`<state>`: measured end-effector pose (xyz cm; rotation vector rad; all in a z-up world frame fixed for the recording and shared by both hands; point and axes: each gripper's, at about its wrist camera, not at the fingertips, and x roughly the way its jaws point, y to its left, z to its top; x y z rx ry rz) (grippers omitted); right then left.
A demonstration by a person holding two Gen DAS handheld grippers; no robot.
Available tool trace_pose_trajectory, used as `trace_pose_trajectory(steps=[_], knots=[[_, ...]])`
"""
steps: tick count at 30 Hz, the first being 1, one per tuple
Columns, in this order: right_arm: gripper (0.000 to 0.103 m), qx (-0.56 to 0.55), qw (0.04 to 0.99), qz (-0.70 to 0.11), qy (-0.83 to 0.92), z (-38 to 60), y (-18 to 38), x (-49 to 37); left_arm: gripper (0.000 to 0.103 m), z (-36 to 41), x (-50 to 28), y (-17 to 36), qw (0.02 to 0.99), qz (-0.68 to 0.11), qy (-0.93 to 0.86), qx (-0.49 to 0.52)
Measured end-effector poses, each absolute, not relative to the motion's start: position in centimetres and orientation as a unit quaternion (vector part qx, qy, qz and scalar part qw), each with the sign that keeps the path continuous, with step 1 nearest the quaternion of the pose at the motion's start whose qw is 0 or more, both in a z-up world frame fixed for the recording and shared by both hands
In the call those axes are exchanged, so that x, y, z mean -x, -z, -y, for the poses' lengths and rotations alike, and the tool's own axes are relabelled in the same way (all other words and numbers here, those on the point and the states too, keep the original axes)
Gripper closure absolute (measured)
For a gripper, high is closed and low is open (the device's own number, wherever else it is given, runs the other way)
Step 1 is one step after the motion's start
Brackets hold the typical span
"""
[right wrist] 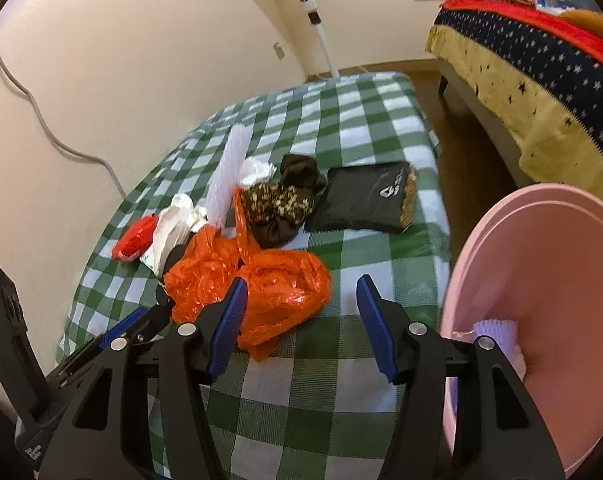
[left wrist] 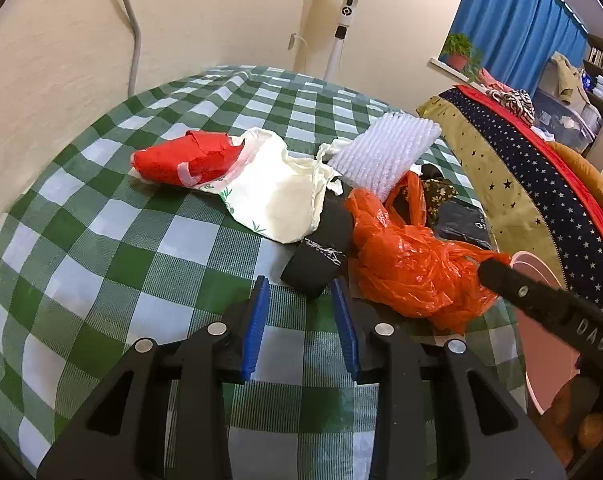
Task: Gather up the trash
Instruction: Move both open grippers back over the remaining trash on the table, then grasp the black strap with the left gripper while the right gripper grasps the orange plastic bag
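Observation:
A pile of trash lies on the green-checked tablecloth (left wrist: 101, 240): a crumpled orange plastic bag (left wrist: 413, 272), a white plastic bag (left wrist: 277, 196), a red crumpled wrapper (left wrist: 181, 158), a white foam net (left wrist: 385, 152) and a black rolled piece (left wrist: 321, 252). My left gripper (left wrist: 300, 285) is open, with its tips just short of the black roll and nothing between them. My right gripper (right wrist: 301, 280) is also open and hovers at the near edge of the orange bag (right wrist: 269, 280), its left pad (right wrist: 227, 324) over the bag. A pink bin (right wrist: 541, 272) stands at the right and holds a purple foam piece (right wrist: 497, 334).
A camouflage cloth (right wrist: 277, 200) and a flat black packet (right wrist: 365, 196) lie behind the orange bag. A bed with a star-patterned blanket (right wrist: 541, 64) stands to the right across a strip of floor. A standing fan (left wrist: 347, 8) and a wall cable (left wrist: 135, 40) are behind the table.

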<state>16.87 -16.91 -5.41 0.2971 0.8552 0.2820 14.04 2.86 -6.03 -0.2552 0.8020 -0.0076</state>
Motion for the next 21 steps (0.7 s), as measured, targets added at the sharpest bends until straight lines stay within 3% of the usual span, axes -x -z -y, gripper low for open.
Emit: trace_pose_trajectory(steps=[5, 12, 21], knots=[[0.049, -0.133, 0.885, -0.420, -0.151, 15.8, 5.9, -17.1, 0.069, -2.8, -14.8, 6.3, 0.909, -0.398, 0.006, 0.125], [0.076, -0.100, 0.889, -0.416, -0.162, 14.7, 5.5, -16.8, 0.071, -2.6, -15.4, 6.5, 0.906, -0.404, 0.007, 0.127], [0.082, -0.107, 0.899, -0.391, -0.166, 15.9, 3.8, -15.6, 0.081, -2.1, -14.8, 6.1, 0.909, -0.400, 0.012, 0.121]])
